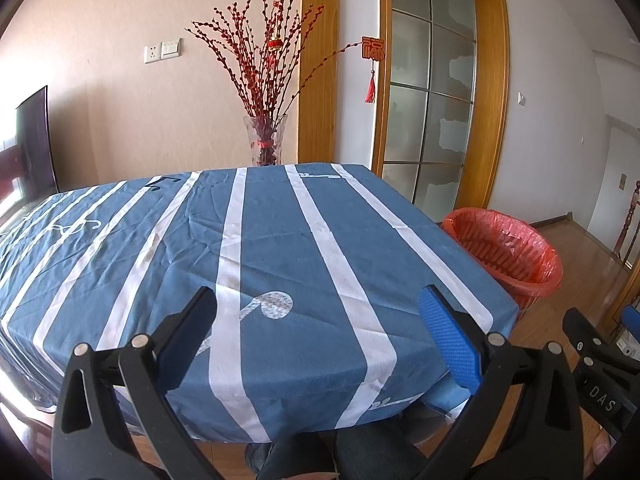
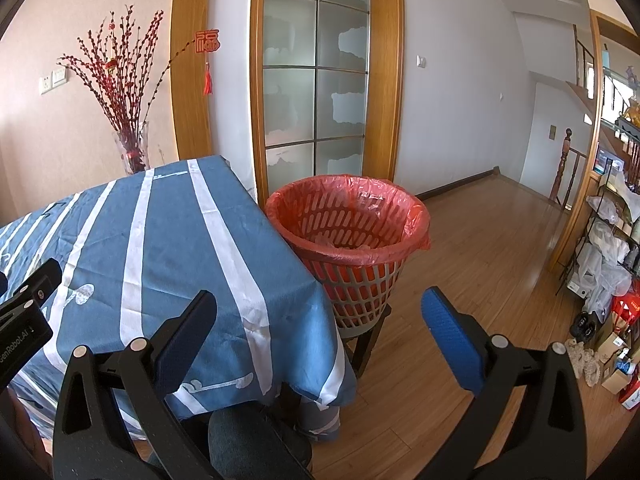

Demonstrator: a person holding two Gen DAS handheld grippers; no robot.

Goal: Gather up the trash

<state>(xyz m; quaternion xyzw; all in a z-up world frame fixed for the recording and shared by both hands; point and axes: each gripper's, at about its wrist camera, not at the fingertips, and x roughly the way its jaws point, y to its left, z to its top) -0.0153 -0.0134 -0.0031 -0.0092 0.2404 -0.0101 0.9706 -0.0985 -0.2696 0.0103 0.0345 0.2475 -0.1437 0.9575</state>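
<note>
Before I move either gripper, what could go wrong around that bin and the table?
1. The red-lined basket sits raised on a small stool against the table corner; a nudge from the right gripper might tip it.
2. The tablecloth hangs loose over the edge; open fingers could snag and drag it.
3. The glass vase of branches stands just behind the far edge, so a long reach by the left gripper risks knocking it.
</note>
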